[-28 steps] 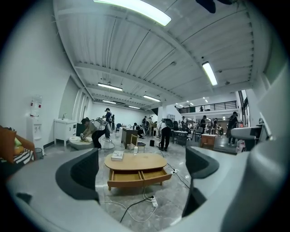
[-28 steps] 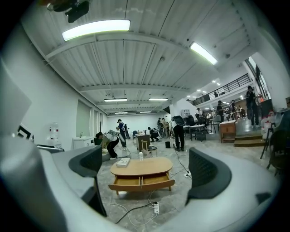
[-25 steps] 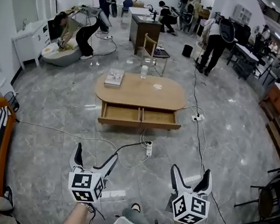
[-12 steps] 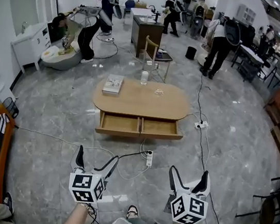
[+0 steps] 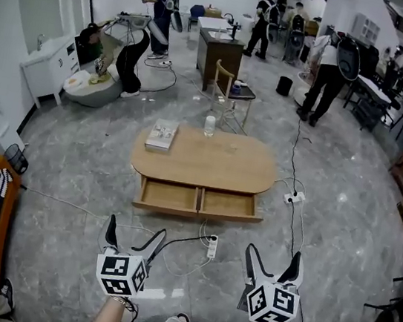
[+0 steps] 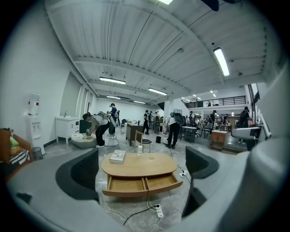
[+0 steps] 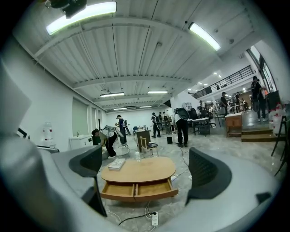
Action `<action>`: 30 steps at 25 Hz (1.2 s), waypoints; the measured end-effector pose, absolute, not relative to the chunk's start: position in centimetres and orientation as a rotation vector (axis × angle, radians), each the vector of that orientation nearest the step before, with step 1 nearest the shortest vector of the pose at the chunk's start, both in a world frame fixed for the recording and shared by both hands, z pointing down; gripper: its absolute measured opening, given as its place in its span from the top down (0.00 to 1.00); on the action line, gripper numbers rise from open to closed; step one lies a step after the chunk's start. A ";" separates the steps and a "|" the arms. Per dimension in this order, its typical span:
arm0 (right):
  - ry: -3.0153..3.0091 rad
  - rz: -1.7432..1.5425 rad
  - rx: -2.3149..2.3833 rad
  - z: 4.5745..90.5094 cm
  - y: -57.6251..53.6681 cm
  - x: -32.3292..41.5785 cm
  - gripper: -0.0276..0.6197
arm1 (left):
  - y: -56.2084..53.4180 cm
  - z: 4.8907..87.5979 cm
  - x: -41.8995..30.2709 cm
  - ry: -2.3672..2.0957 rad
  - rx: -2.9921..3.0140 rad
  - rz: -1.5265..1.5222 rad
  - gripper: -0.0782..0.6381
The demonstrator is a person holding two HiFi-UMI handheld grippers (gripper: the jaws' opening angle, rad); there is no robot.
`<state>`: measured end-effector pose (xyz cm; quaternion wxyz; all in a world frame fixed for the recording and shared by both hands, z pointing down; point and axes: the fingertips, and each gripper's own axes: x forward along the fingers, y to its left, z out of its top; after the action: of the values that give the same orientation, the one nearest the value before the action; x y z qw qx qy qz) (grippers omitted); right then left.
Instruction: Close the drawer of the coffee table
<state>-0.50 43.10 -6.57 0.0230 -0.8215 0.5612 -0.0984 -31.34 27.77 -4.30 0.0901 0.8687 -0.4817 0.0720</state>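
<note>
Bright, even light falls from long ceiling tubes; the polished floor shines with pale glare, with soft shadow under the bench. Both gripper views bend and blur at black edges.

Desk ahead of you, drawer standing out from its near side, book on its left rear, bottle at its back edge, chair behind it, power strip on the floor between desk and your left gripper and right gripper.
</note>
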 end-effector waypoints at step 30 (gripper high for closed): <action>1.681 -0.347 -2.596 -5.7 11.3 11.0 0.05 | -5.7 -3.1 -21.7 -1.436 2.572 0.240 0.09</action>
<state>10.98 11.25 -5.73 0.0146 -0.8340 0.5402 -0.1115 -21.68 -5.72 -3.07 0.0927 0.8664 -0.4839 0.0809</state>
